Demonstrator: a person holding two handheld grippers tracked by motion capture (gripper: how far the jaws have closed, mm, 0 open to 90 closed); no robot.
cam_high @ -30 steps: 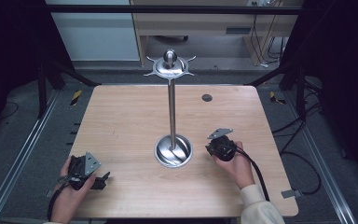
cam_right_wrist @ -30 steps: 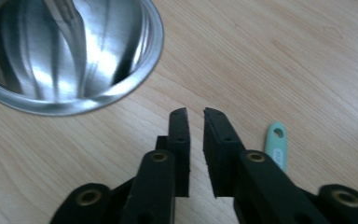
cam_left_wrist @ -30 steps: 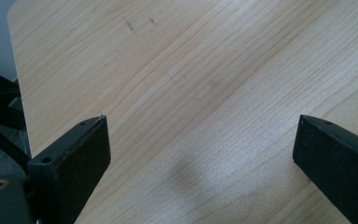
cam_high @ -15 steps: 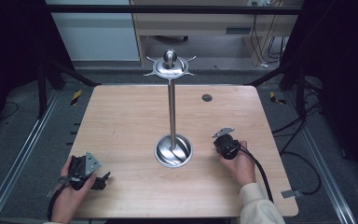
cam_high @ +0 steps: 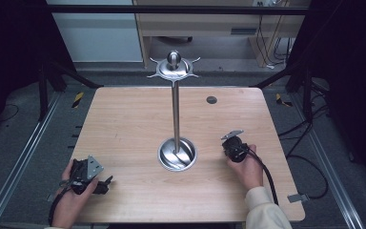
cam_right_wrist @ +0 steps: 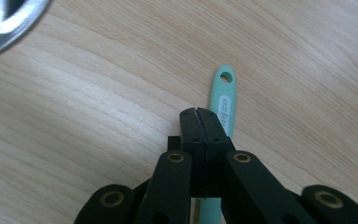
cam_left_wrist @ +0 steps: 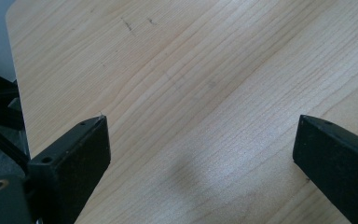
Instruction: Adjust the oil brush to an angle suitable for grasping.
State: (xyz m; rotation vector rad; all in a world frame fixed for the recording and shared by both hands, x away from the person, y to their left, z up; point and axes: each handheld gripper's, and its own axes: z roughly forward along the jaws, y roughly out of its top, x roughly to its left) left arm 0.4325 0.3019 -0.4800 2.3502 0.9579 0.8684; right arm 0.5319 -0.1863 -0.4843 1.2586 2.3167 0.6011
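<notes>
The right tongs (cam_right_wrist: 199, 111) are pinched shut, holding a long mint-green plastic handle (cam_right_wrist: 223, 100) low over the wooden surface (cam_high: 124, 129). The left tongs (cam_left_wrist: 200, 140) rest wide open. Next, I think: lift it to the tall silver hook stand (cam_high: 175, 112).

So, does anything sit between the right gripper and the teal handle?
Nothing visible does. The right gripper has its jaws shut directly over the teal handle on the table, and the handle's holed end pokes out past them. I cannot tell whether they touch.

A lab: wooden table (cam_high: 124, 124) on a metal frame (cam_high: 24, 157), cables (cam_high: 310, 157) around.
</notes>
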